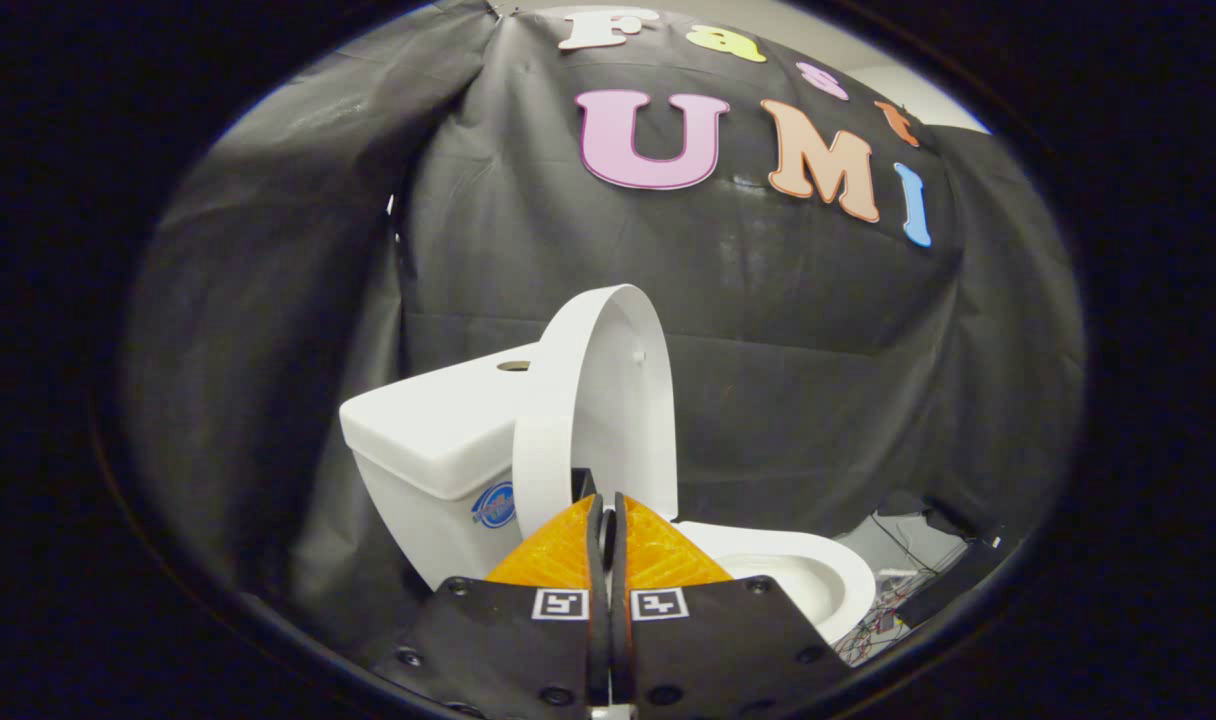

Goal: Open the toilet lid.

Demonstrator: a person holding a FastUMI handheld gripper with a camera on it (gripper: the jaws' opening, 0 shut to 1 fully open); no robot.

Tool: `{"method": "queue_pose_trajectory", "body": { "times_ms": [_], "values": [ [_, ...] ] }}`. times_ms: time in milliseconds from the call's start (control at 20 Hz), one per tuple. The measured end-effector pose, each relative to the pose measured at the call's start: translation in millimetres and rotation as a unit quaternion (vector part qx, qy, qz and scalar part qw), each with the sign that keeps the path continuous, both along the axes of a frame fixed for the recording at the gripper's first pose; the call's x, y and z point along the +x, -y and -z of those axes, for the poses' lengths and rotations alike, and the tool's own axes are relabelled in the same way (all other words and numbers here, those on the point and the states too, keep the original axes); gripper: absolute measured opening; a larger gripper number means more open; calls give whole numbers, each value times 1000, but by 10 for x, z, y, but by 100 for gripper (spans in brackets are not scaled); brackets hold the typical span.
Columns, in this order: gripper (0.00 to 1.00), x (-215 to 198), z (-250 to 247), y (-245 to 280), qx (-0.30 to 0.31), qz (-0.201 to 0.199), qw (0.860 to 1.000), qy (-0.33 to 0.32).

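A booth draped in black cloth (788,330) is seen. A white toilet (438,450) is set against it, its tank (433,425) to the left, its bowl (808,575) to the right. Loose wires (883,610) are seen beyond the bowl. The toilet lid (608,410) is raised upright, its long axis vertical, just ahead of the claw (608,515), whose 2 orange fingers (558,555) are pressed together with nothing between them.

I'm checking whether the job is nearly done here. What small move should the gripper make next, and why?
Probably draw the gripper back a little. The toilet lid already stands upright, raised off the bowl near the tank, and the orange fingers are closed together just in front of the lid, with nothing visibly between them.
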State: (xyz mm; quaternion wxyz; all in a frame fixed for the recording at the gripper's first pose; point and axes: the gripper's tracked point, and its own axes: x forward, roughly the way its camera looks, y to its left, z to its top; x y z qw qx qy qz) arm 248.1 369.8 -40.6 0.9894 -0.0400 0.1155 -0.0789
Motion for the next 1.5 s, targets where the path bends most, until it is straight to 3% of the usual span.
{"method": "queue_pose_trajectory", "body": {
  "times_ms": [500,900,1100,1250,1400,1500],
  "values": [
    [2,81,-22,-177,66,-56,996,20],
    [2,87,-7,-275,33,-76,996,32],
    [20,48,6,-359,68,-127,989,31],
    [58,-55,-86,-578,82,-179,979,46],
    [96,-185,-193,-596,28,-189,979,68],
    [97,-255,-266,-510,4,-179,980,83]
  ]
}}
